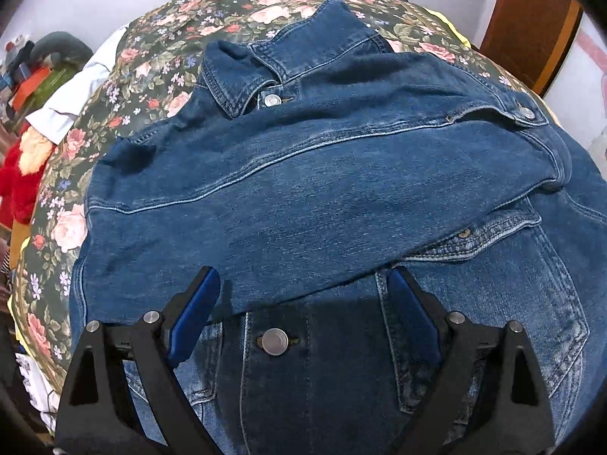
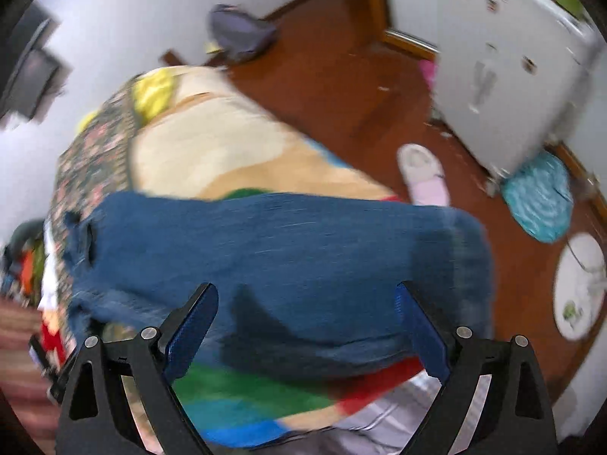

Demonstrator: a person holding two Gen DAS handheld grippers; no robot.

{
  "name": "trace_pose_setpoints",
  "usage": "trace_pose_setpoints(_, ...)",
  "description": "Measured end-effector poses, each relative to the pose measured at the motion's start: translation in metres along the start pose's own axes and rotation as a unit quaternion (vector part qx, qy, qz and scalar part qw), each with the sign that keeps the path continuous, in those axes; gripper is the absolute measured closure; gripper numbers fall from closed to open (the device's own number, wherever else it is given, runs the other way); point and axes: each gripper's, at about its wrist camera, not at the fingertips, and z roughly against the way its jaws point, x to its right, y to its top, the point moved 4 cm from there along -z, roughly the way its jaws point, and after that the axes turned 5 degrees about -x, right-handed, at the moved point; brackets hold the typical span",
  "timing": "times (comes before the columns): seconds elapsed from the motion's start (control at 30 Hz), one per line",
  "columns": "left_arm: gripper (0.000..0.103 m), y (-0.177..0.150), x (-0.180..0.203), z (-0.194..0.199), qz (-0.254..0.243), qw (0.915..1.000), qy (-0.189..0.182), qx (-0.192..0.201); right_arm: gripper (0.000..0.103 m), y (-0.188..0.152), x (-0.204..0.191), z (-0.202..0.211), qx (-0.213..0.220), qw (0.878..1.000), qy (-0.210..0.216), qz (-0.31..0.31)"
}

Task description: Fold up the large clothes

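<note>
A blue denim jacket (image 1: 311,197) lies on a floral bedspread (image 1: 159,53), front up, collar at the far end, with one sleeve (image 1: 341,159) folded across its chest. My left gripper (image 1: 303,299) is open and empty, just above the jacket's button placket near the hem. In the blurred right wrist view the jacket (image 2: 273,258) lies across the bed's edge. My right gripper (image 2: 305,314) is open and empty above it.
Stuffed toys and clothes (image 1: 26,121) pile at the bed's left side. A colourful blanket (image 2: 242,398) lies under the jacket. Beyond the bed are a wooden floor (image 2: 341,87), a white fridge (image 2: 508,76), a slipper (image 2: 421,174) and a teal cushion (image 2: 538,197).
</note>
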Motion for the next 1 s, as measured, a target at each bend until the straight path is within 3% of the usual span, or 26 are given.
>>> trace_pose_setpoints(0.13, 0.012, -0.001, -0.001, -0.001, 0.006, 1.0000, -0.006, 0.000, 0.000, 0.008, 0.006, -0.017, -0.007, 1.000, 0.011, -0.012)
trace_pose_setpoints(0.2, 0.012, -0.001, -0.003, -0.001, 0.013, 0.9999, -0.011, -0.001, 0.002, 0.010, -0.008, -0.022, 0.008, 1.000, -0.003, 0.012)
trace_pose_setpoints(0.3, 0.012, -0.001, -0.006, 0.000, 0.021, 0.9997, -0.009, 0.000, 0.013, 0.009, -0.025, -0.028, 0.024, 0.998, -0.034, 0.057)
trace_pose_setpoints(0.4, 0.012, -0.001, -0.007, 0.001, 0.023, 0.9997, -0.005, 0.003, 0.040, 0.008, -0.036, -0.021, 0.038, 0.995, -0.034, 0.080)
trace_pose_setpoints(0.47, 0.012, 0.000, -0.007, 0.004, 0.024, 0.9997, -0.002, 0.009, 0.063, 0.012, -0.038, -0.012, 0.041, 0.996, -0.011, 0.080)
trace_pose_setpoints(0.57, 0.012, 0.001, -0.009, 0.014, 0.025, 0.9992, 0.010, 0.029, 0.079, 0.020, -0.050, -0.001, 0.046, 0.995, 0.018, 0.083)
trace_pose_setpoints(0.6, 0.012, 0.002, -0.010, 0.019, 0.026, 0.9988, 0.016, 0.040, 0.080, 0.022, -0.058, 0.002, 0.046, 0.995, 0.033, 0.085)
trace_pose_setpoints(0.77, 0.012, 0.004, -0.019, 0.046, 0.037, 0.9963, 0.007, 0.077, 0.086, 0.036, -0.123, 0.028, 0.069, 0.985, 0.085, 0.136)
trace_pose_setpoints(1.0, 0.012, 0.006, -0.049, 0.069, 0.067, 0.9917, 0.023, 0.107, 0.086, 0.041, -0.266, 0.073, 0.110, 0.951, 0.165, 0.237)
